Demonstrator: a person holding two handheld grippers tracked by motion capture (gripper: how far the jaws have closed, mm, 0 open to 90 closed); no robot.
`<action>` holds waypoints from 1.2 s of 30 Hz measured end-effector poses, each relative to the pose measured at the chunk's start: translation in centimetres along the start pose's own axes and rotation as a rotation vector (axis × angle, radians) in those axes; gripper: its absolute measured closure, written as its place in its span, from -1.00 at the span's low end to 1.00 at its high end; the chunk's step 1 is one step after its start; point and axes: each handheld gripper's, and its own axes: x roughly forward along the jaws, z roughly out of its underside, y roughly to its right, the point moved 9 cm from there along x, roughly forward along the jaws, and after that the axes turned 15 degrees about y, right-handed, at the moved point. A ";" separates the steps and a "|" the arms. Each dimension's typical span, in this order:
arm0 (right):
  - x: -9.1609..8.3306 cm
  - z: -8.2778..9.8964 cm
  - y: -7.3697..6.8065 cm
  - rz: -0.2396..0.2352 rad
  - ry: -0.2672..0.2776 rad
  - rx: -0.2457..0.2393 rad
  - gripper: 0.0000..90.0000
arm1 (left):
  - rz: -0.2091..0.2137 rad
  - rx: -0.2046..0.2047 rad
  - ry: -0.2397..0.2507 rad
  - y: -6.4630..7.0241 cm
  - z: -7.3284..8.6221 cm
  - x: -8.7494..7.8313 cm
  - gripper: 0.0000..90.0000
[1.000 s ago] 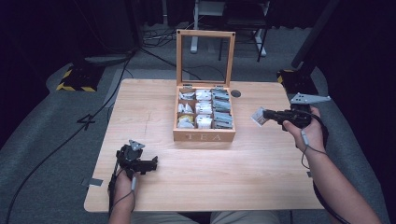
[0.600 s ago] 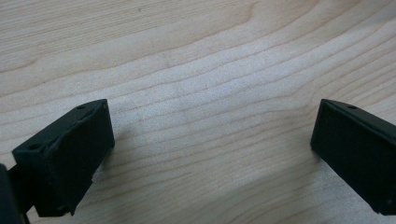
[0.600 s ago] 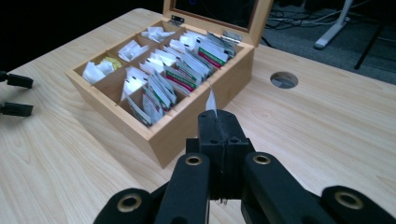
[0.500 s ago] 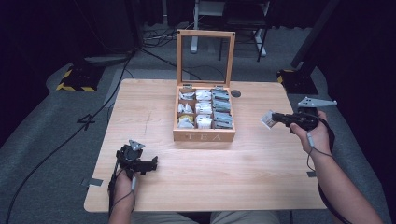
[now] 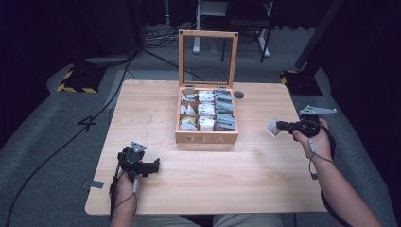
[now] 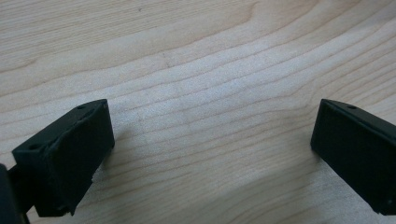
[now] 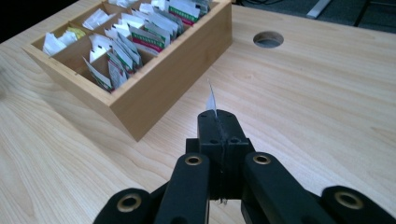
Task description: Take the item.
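Fingers of the right gripper (image 7: 217, 122) clamp a tea bag (image 7: 211, 100) near the worktop's (image 5: 265, 179) right edge, while the left gripper's (image 6: 212, 149) fingers stand apart.

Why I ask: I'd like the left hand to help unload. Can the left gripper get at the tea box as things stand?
Probably yes. The left gripper rests open and empty near the table's front edge, with bare table between it and the tea box, whose lid stands open. The right gripper, shut on a tea bag, is off to the box's other side.

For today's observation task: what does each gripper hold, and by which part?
The right gripper pinches a tea bag packet by its edge. The left gripper holds nothing.
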 end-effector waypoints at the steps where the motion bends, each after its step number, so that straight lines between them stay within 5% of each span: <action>1: 0.0 0.2 0.1 0.002 -0.003 0.003 1.00 | 0.000 -0.001 -0.001 0.0 0.0 0.0 -1.00; 16: 0.9 4.4 0.7 0.011 -0.067 0.058 1.00 | 0.000 -0.001 0.000 0.0 0.0 0.0 -1.00; 31: 1.4 6.6 0.8 0.010 -0.125 0.094 0.98 | 0.000 0.000 0.000 0.0 0.0 0.0 -1.00; 36: 1.6 6.9 1.2 0.021 -0.115 0.114 0.66 | 0.000 0.000 0.000 0.0 0.0 0.0 -1.00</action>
